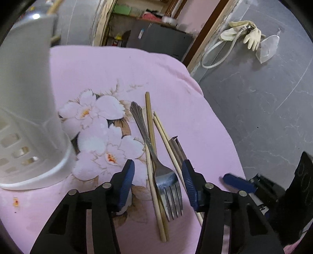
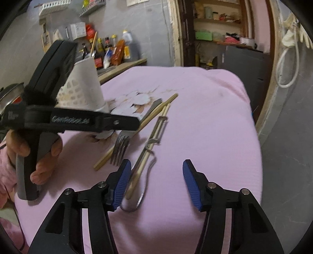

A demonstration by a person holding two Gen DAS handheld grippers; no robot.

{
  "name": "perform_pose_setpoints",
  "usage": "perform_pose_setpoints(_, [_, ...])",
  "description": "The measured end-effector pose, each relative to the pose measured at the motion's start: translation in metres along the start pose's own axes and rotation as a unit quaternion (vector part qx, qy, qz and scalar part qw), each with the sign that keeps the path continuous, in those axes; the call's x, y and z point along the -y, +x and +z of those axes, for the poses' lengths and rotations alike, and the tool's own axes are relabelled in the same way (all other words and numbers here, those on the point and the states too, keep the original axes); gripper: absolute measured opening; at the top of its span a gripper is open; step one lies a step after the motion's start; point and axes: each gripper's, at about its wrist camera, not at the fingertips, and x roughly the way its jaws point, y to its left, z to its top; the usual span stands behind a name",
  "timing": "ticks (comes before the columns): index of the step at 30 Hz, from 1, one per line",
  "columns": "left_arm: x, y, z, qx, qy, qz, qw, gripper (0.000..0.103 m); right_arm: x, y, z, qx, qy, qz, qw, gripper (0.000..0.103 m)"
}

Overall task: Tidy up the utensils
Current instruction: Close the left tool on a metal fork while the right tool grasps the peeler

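Left wrist view: both jaws stand apart, empty, and the fork's (image 1: 166, 181) tines hide the chopsticks (image 1: 150, 136) beneath.

A pink cloth printed with pale flowers (image 1: 101, 64) covers the table. Beyond it stands a grey tiled wall (image 2: 148, 25) with a white plastic wire rack (image 2: 56, 6) mounted high up. Below that, a wooden counter ledge (image 2: 125, 65) carries a crowd of sauce bottles and packets (image 2: 115, 50). An open doorway with a worn wooden frame (image 2: 177, 35) leads to wooden shelves (image 2: 217, 21) stacked with jars and boxes. To the right, the grey marbled tile surface (image 1: 264, 101) holds a white hose (image 1: 215, 52) and cream rubber gloves (image 1: 242, 33) hanging from a hook.
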Motion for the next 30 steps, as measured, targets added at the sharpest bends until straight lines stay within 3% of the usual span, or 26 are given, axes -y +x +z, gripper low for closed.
perform_pose_setpoints(7, [-0.009,0.009,0.011,-0.018,-0.034,-0.006,0.9992,0.023,-0.006,0.011,0.001,-0.025,-0.005,-0.003,1.000,0.047])
perform_pose_setpoints(11, [-0.015,0.005,0.013,-0.021,-0.051,-0.015,0.9984,0.012,-0.005,0.012,0.003,-0.027,-0.003,-0.006,1.000,0.031])
perform_pose_setpoints(15, [-0.019,-0.002,0.012,-0.020,-0.047,-0.020,0.9985,0.004,-0.004,0.010,0.004,-0.021,-0.001,-0.014,1.000,0.022])
perform_pose_setpoints(25, [-0.031,-0.014,-0.002,-0.019,-0.041,-0.013,0.9989,0.002,0.022,0.006,0.006,-0.011,0.036,-0.057,0.998,0.017])
perform_pose_setpoints(30, [-0.033,-0.018,-0.003,-0.001,-0.055,-0.029,0.9981,0.003,0.030,0.012,0.017,-0.018,0.050,-0.051,0.997,0.019])
